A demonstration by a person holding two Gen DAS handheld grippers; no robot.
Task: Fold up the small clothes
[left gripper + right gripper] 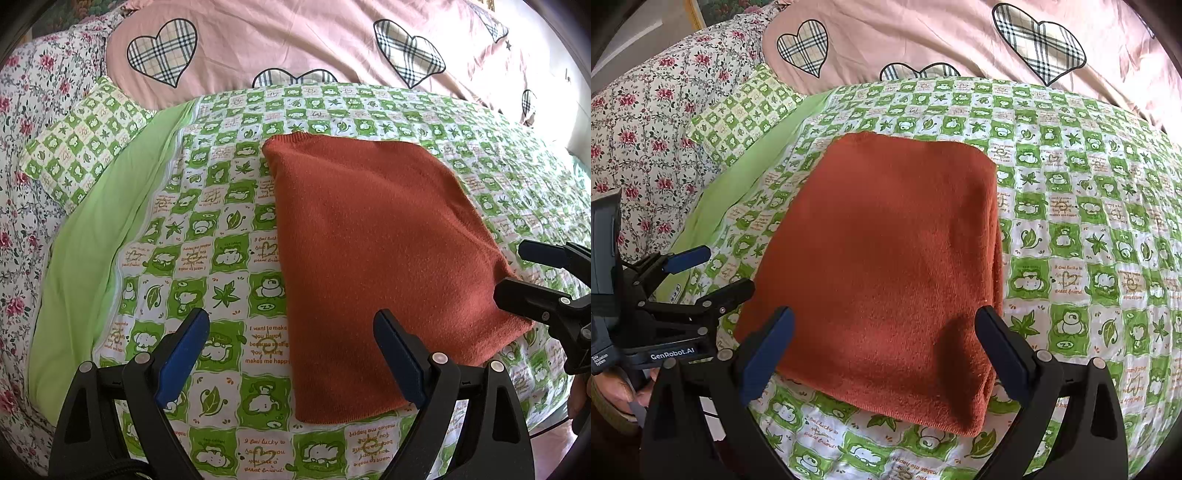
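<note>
Lying folded on the green checked quilt (229, 229), one rust-orange garment (376, 258) fronts two spread, empty tongs, left tongs (291, 354) and right tongs (884, 350).

Green checked quilt (229, 229), matching pillow (85, 140), pink heart-print duvet (295, 40), floral sheet (22, 122).

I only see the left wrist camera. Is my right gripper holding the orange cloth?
Observer: No. The right gripper is open, with its fingers spread over the near end of the orange cloth and pinching nothing.
Operator: Is the cloth folded?
Observer: It looks so. Stacked layers show along its right side.
Operator: What does my left gripper look like from there?
Observer: The left gripper is open beside the cloth's left edge, and a white label on its body reads GenRobot.AI.
</note>
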